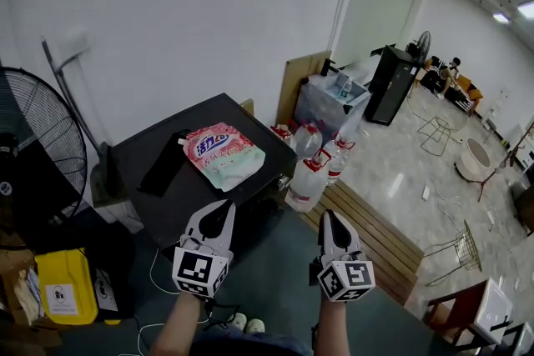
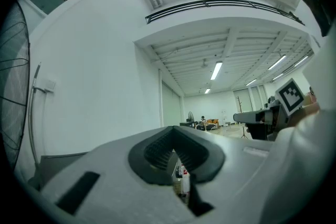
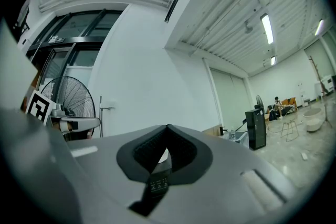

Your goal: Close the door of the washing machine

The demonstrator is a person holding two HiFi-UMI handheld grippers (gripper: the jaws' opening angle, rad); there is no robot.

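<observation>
The washing machine [image 1: 163,176] is a dark box against the white wall, seen from above in the head view. A pink and white detergent pouch [image 1: 222,153] and a flat black item [image 1: 164,162] lie on its top. Its door cannot be made out from here. My left gripper [image 1: 226,208] is held level in front of the machine's near corner, jaws shut and empty. My right gripper [image 1: 327,218] hangs level to the right of the machine, shut, with nothing in it. In the gripper views the left gripper [image 2: 173,131] and right gripper [image 3: 167,128] show their tips together.
A large black fan [image 1: 37,146] stands at the left, with a yellow container [image 1: 67,286] below it. Water bottles [image 1: 310,179] and a wooden pallet [image 1: 375,238] lie right of the machine. Cables [image 1: 158,321] trail on the floor near the person's feet. A black cabinet [image 1: 390,83] stands farther back.
</observation>
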